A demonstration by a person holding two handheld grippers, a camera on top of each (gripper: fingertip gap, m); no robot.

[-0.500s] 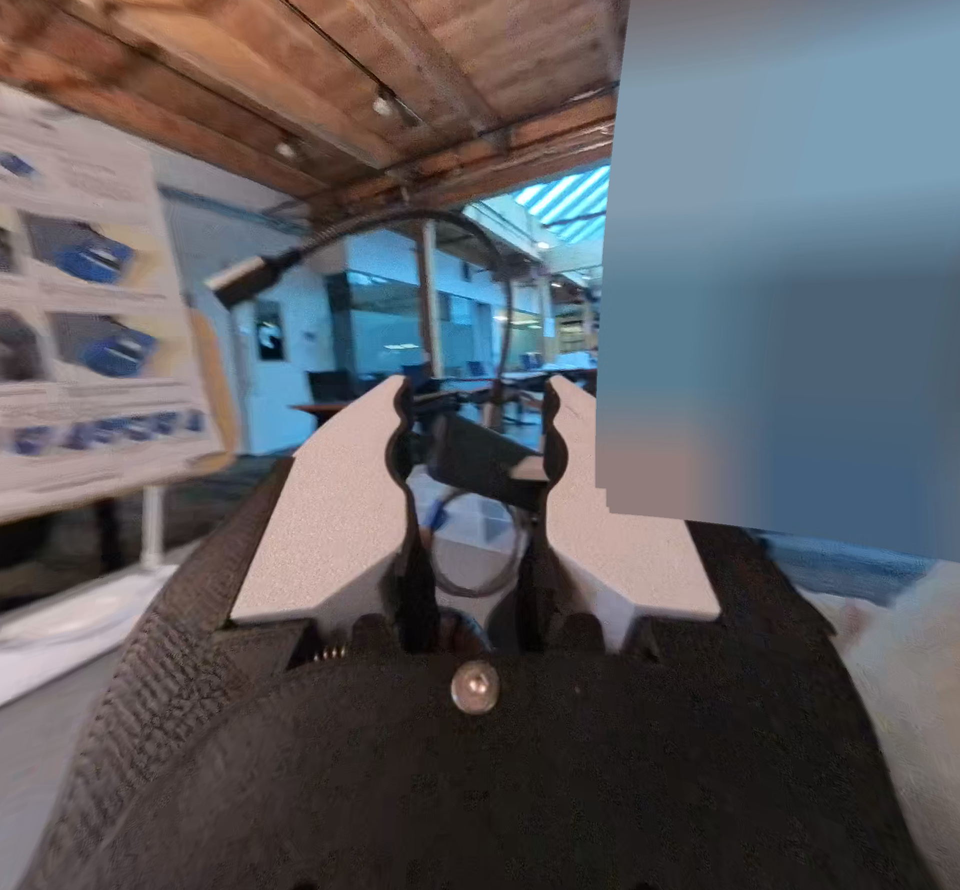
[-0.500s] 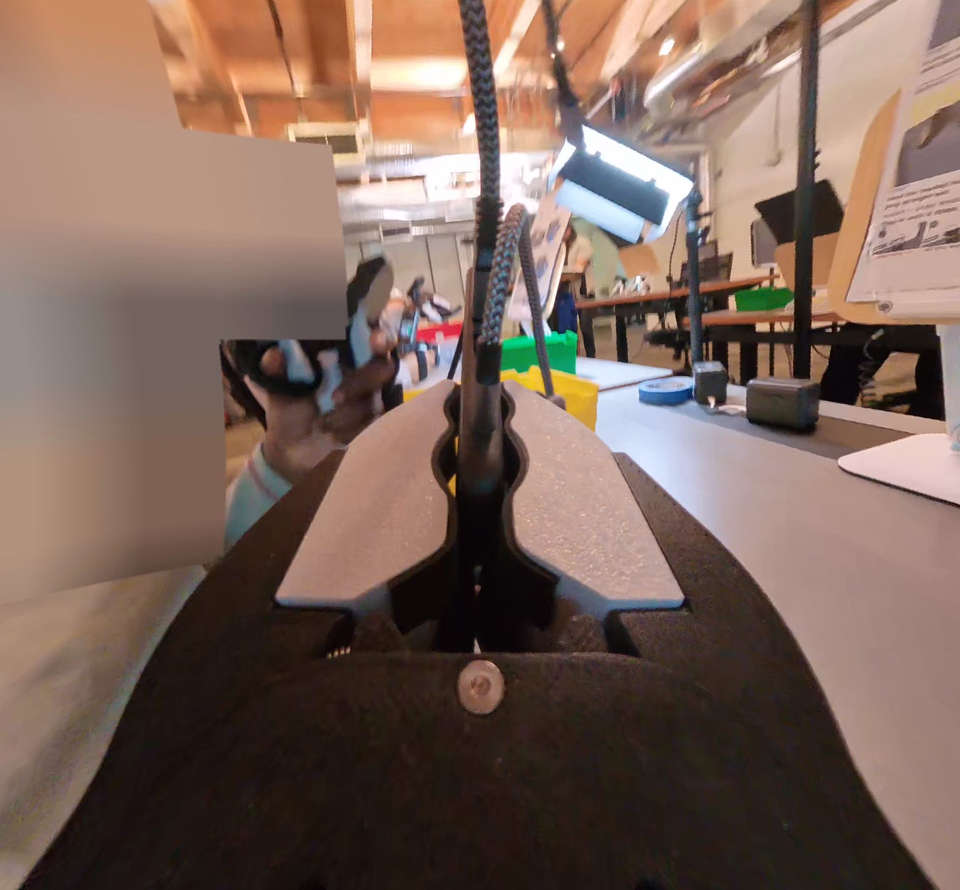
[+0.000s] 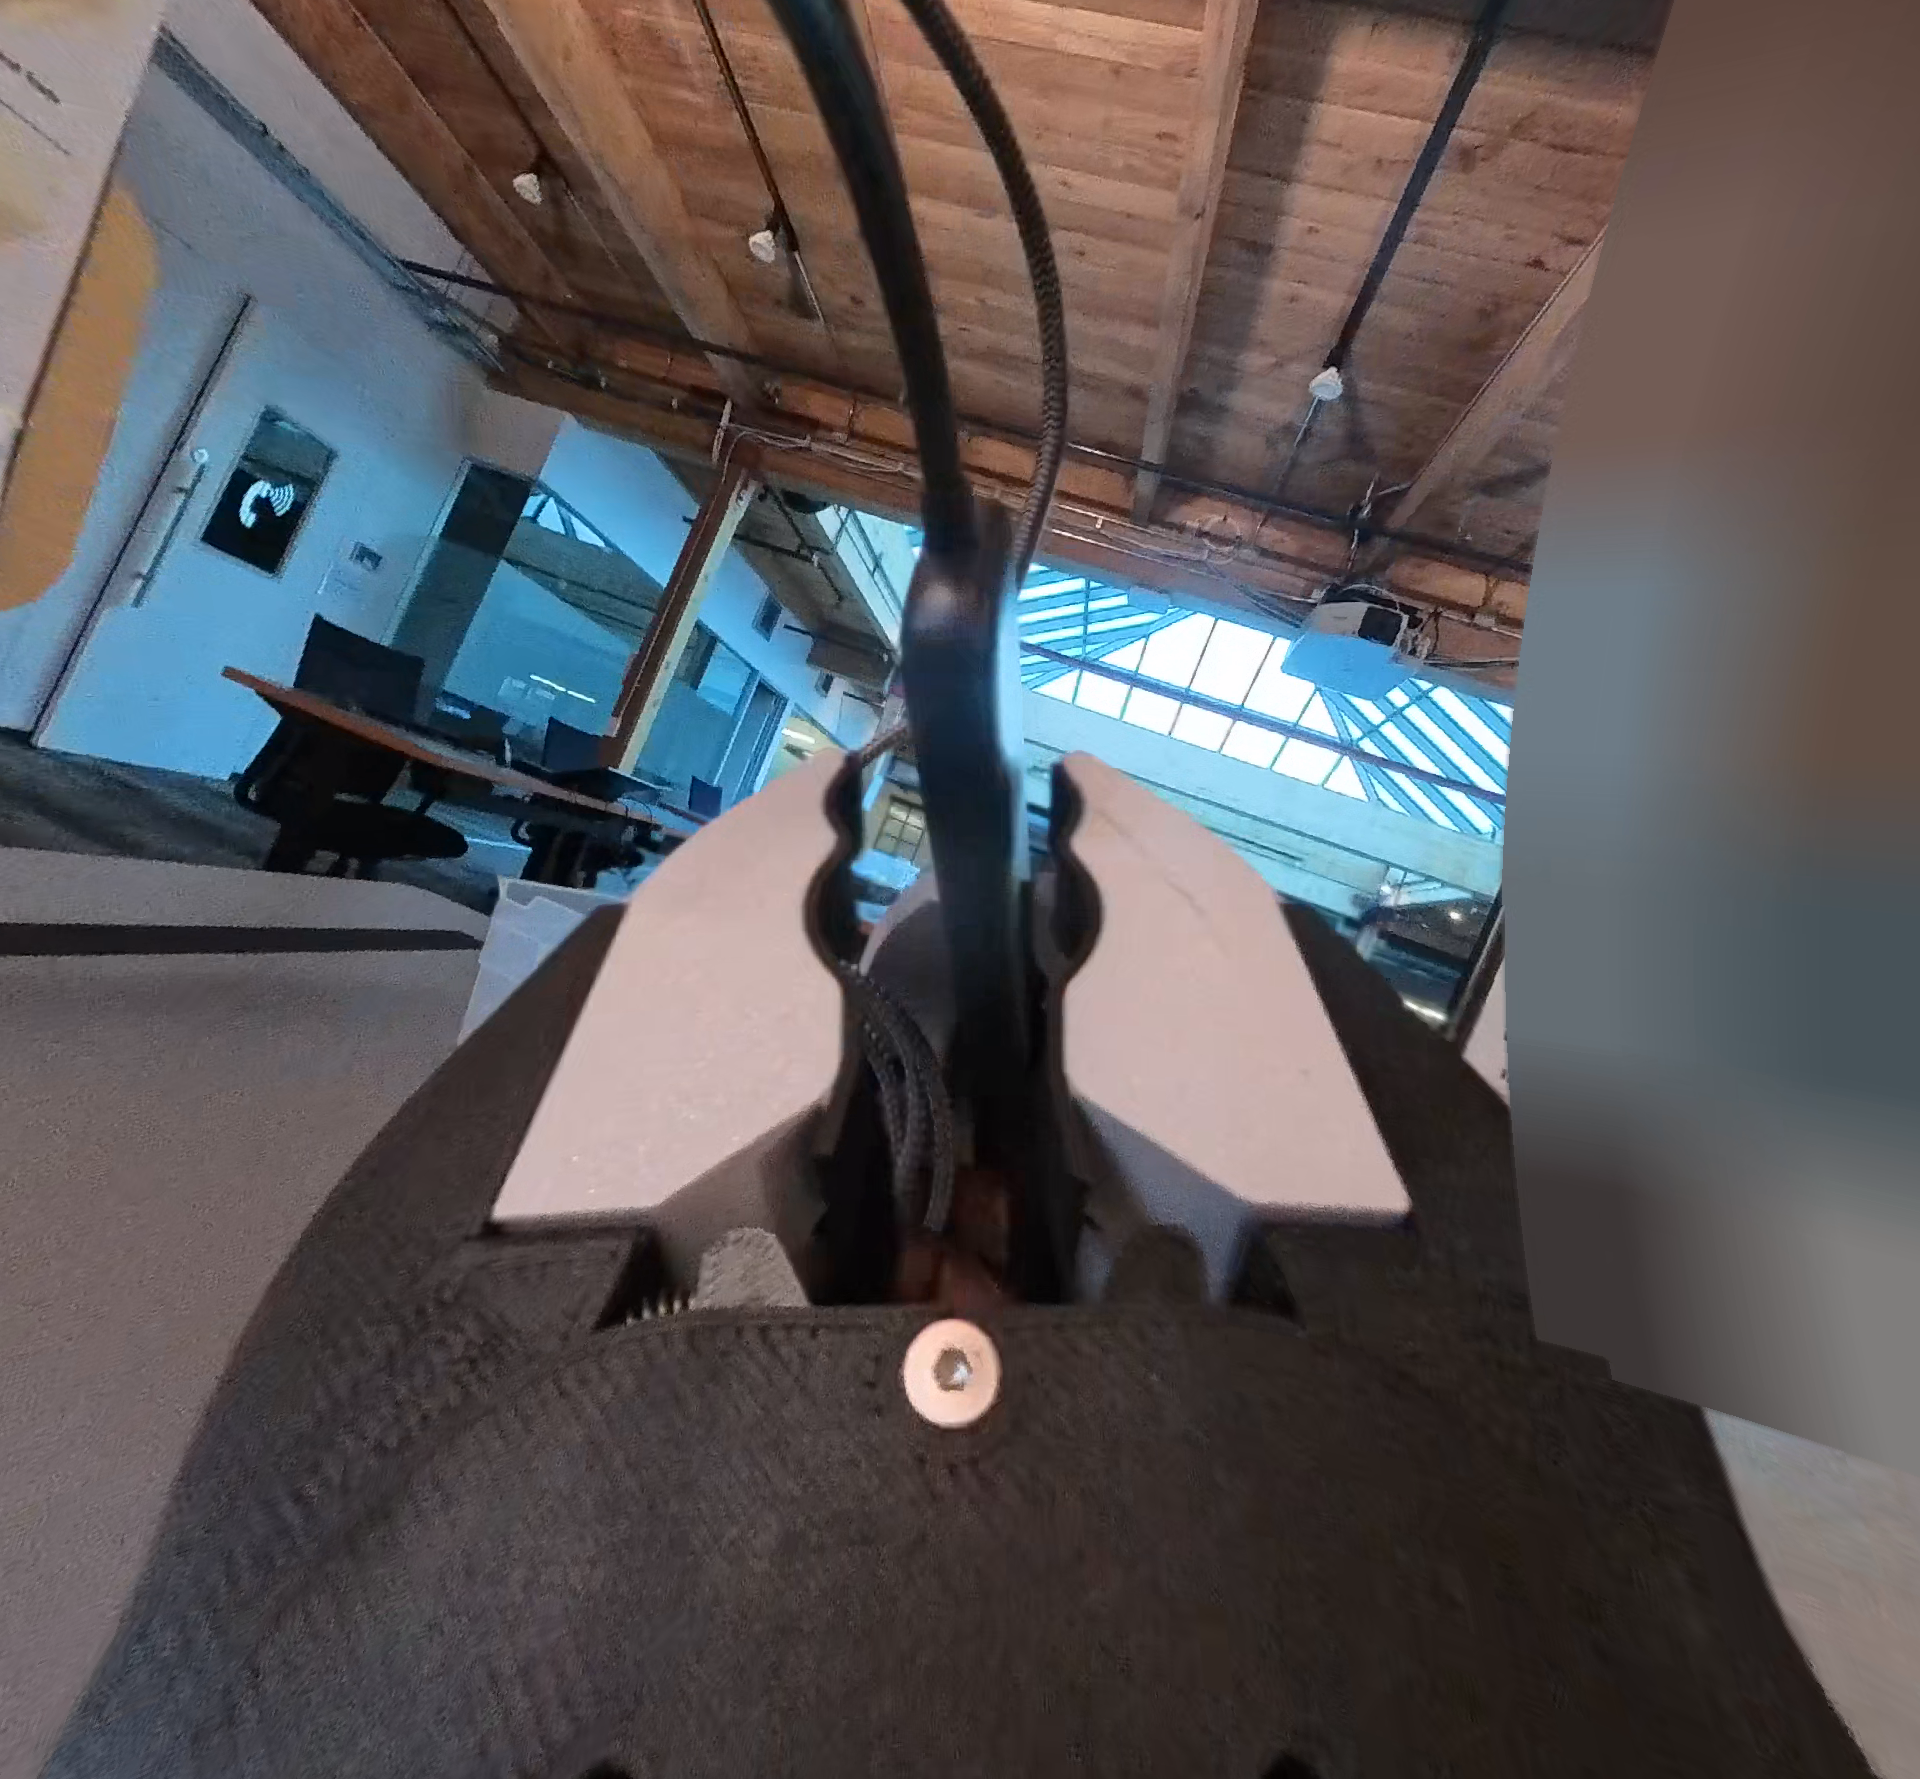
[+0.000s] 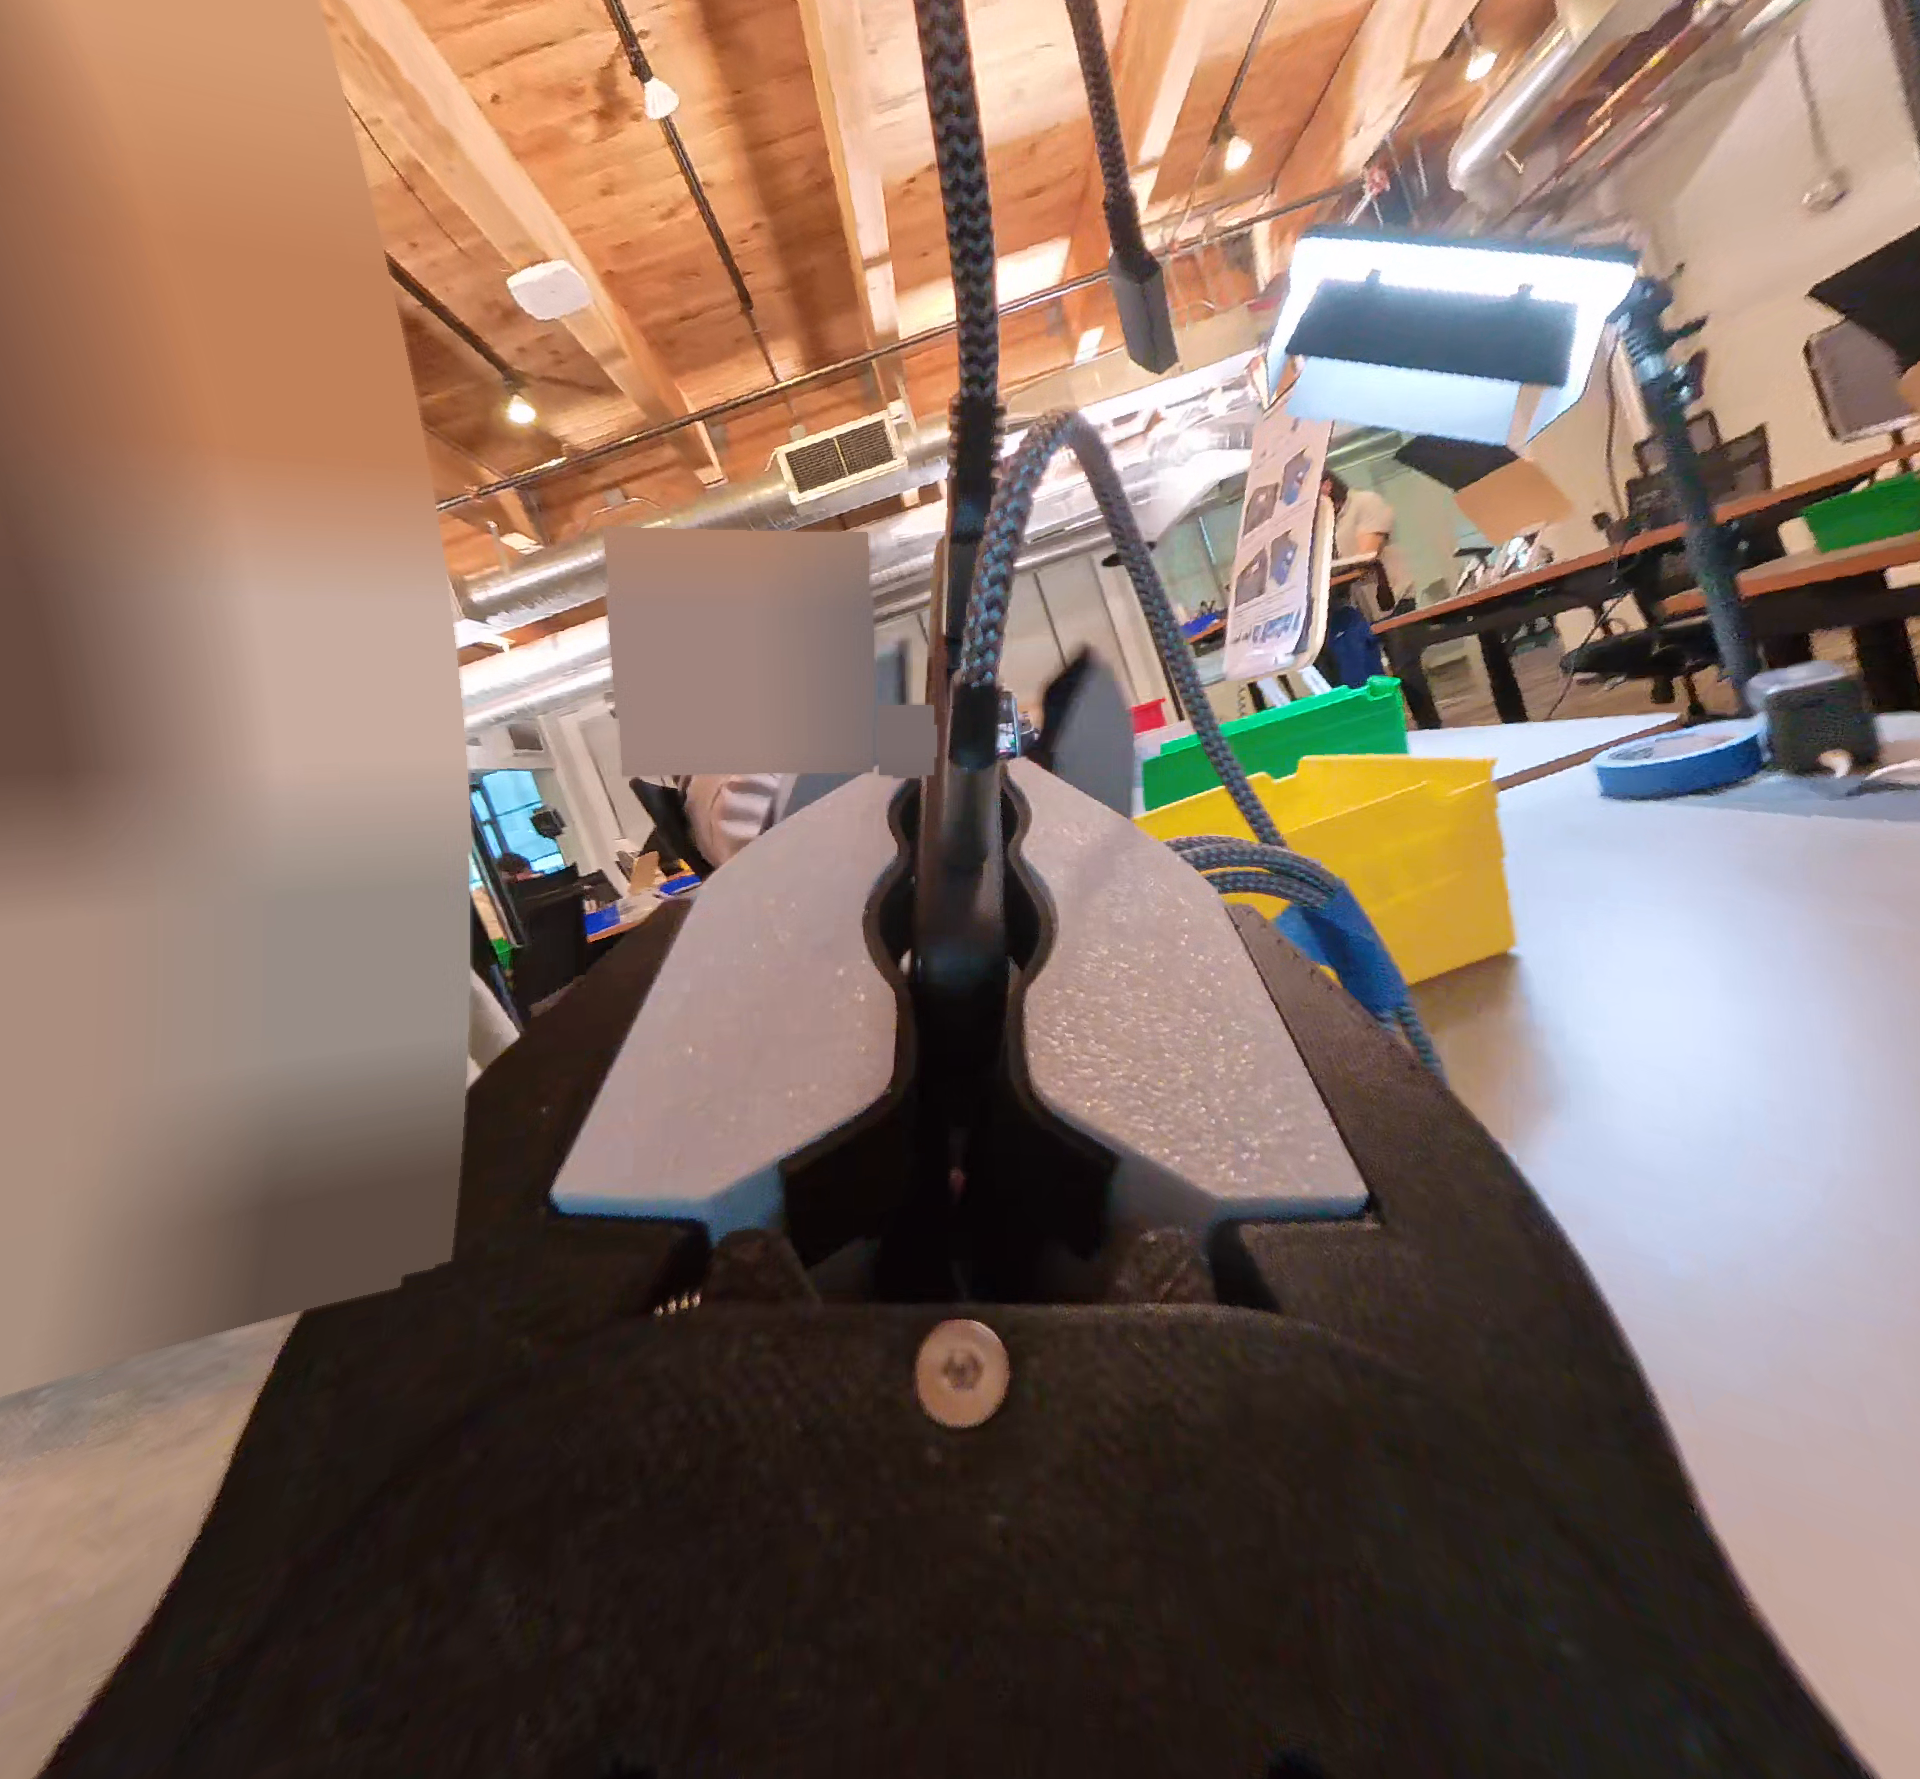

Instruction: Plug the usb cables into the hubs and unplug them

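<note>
In the left wrist view my left gripper (image 3: 951, 773) is shut on a black hub (image 3: 951, 649), which stands edge-on and leans against the right finger. A smooth black cable (image 3: 883, 171) and a thin braided cable (image 3: 1039, 275) rise from it toward the ceiling. In the right wrist view my right gripper (image 4: 961, 789) is shut on a black usb plug (image 4: 961, 856). Its braided cable (image 4: 951, 119) runs straight up. A second braided cable (image 4: 1101, 472) loops over to the right. A loose black connector (image 4: 1143, 306) hangs above. Whether plug and hub are joined is hidden.
A grey table (image 4: 1662, 1054) lies to the right with a yellow bin (image 4: 1382, 846), a green bin (image 4: 1278, 732), a blue tape roll (image 4: 1673, 753) and a small black box (image 4: 1813, 716). A tied blue cable bundle (image 4: 1340, 929) lies beside my right gripper. A lit light panel (image 4: 1444, 327) stands behind.
The left view has tilted up toward the ceiling and the hub now shows edge-on, with cables rising in front. The right view has also tilted up. Both grippers keep their hold.
</note>
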